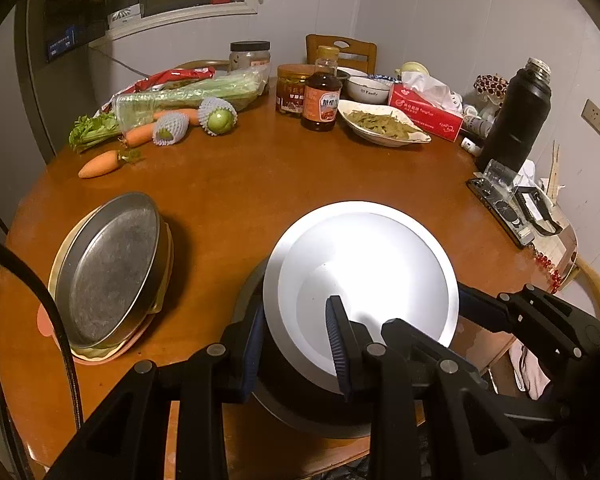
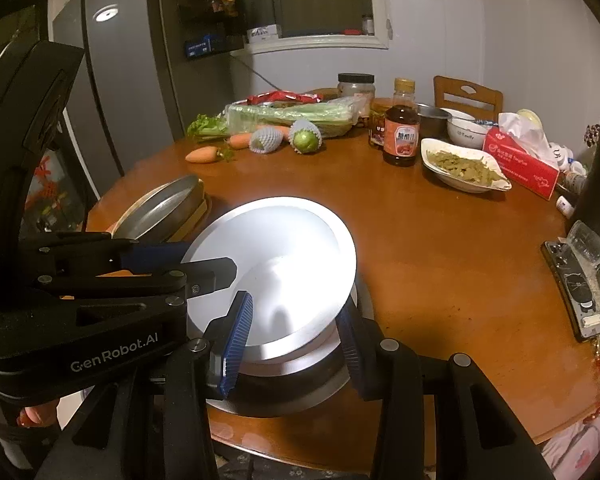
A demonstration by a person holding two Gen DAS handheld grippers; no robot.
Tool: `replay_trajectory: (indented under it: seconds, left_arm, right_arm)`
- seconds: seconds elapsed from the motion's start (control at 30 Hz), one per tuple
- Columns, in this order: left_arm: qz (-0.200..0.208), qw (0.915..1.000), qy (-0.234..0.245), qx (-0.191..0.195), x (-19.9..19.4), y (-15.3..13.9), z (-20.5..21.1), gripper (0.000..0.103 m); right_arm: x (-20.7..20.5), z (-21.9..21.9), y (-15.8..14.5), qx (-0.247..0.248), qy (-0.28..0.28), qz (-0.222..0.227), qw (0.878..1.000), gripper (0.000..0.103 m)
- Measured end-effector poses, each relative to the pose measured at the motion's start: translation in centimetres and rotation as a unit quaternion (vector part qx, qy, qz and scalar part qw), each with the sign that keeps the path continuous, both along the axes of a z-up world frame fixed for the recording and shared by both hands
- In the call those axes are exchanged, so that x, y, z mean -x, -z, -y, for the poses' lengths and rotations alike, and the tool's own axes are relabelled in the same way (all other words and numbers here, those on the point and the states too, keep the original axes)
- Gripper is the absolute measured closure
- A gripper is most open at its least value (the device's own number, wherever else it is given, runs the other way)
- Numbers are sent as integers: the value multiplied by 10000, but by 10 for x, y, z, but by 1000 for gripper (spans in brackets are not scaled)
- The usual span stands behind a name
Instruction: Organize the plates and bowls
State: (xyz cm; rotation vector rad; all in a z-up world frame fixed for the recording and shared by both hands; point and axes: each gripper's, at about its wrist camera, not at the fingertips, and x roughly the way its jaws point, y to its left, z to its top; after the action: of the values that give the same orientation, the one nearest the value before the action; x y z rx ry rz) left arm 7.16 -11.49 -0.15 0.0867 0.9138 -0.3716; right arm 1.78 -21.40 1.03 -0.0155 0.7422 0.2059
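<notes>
At the near table edge [image 1: 228, 184], both grippers pinched a shiny metal bowl [image 1: 360, 280]: the left gripper [image 1: 296, 344] clamped its left rim, the right gripper [image 2: 296, 336] its right rim. It hung tilted just above the wood. The stacked metal pan [image 1: 108, 268] lay to the bowl's left, nearer the left hand.

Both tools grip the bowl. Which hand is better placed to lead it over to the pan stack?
Left, probably. The pan stack sits on the left tool's side of the bowl; the right tool grips the opposite rim.

Both claws [image 1: 296, 344] [image 2: 296, 340] clamped, angled downward
</notes>
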Motion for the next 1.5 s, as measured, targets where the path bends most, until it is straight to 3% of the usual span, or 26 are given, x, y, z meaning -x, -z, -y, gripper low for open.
replay_trajectory:
  seconds: [0.57,0.77,1.5]
  left_arm:
    - [-51,10000,1,-58,-3,6,2,72]
    - [-49,10000,-16,-30,-3,6,1,72]
    - [193,9997,-171,47,5,-12,-16,69]
  right_arm:
    - [-3,2,8,20,25,-111,9999,57]
    - [-3,3,7,133,144,-81,9998,47]
    - [5,12,-8,42,262,119,9996,45]
